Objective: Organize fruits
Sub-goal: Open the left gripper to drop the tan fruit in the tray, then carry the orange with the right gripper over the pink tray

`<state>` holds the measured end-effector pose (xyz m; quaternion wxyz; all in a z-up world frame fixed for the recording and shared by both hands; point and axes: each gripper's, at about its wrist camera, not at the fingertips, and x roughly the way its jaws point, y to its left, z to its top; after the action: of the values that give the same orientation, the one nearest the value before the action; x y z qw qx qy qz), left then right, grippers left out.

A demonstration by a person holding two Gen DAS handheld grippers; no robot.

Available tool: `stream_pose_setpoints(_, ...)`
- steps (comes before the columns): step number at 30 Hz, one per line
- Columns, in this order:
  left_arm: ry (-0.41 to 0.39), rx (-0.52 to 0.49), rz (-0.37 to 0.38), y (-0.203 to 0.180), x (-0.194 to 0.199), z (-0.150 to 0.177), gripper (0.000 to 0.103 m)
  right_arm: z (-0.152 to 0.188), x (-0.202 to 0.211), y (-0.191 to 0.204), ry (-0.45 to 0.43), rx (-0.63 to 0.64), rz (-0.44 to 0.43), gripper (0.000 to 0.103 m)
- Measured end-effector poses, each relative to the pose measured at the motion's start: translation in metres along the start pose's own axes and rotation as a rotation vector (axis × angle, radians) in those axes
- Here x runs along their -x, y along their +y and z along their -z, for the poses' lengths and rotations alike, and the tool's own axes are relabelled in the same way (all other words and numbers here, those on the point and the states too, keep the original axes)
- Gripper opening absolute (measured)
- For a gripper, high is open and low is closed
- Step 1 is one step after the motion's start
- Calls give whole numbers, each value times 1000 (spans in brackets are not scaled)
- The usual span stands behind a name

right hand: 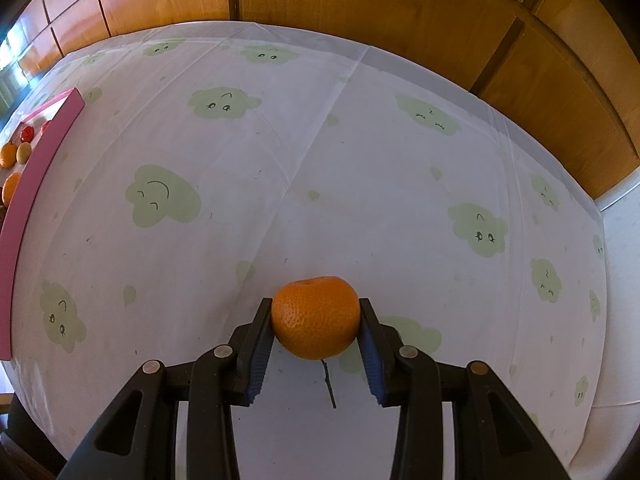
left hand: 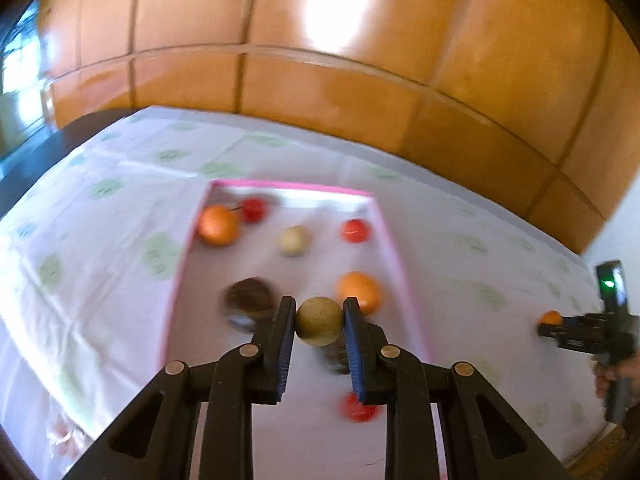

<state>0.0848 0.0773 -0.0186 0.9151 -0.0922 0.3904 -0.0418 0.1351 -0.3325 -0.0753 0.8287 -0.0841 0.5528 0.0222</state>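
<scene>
The left gripper pinches a small tan-green round fruit between its blue pads, held above the pink-rimmed tray. The left view is blurred. Just beyond the fingers lie a dark brown fruit and an orange; farther back sit a pale fruit, two red fruits and another orange. The right gripper clamps a mandarin over the cloud-print tablecloth, well apart from the tray at far left.
</scene>
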Motion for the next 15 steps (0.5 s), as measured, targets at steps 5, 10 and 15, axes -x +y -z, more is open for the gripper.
stream_pose_setpoints(5, 40, -13, -73, 20, -10, 16, 26, 0, 0, 0, 0, 1, 3, 40)
stream_pose_setpoints(10, 46, -11, -109, 21, -11, 28, 38, 0, 0, 1, -2, 7, 13, 40)
stream_pose_setpoints(15, 18, -7, -160, 20, -4, 32, 39, 0, 0, 1, -2, 10, 18, 40)
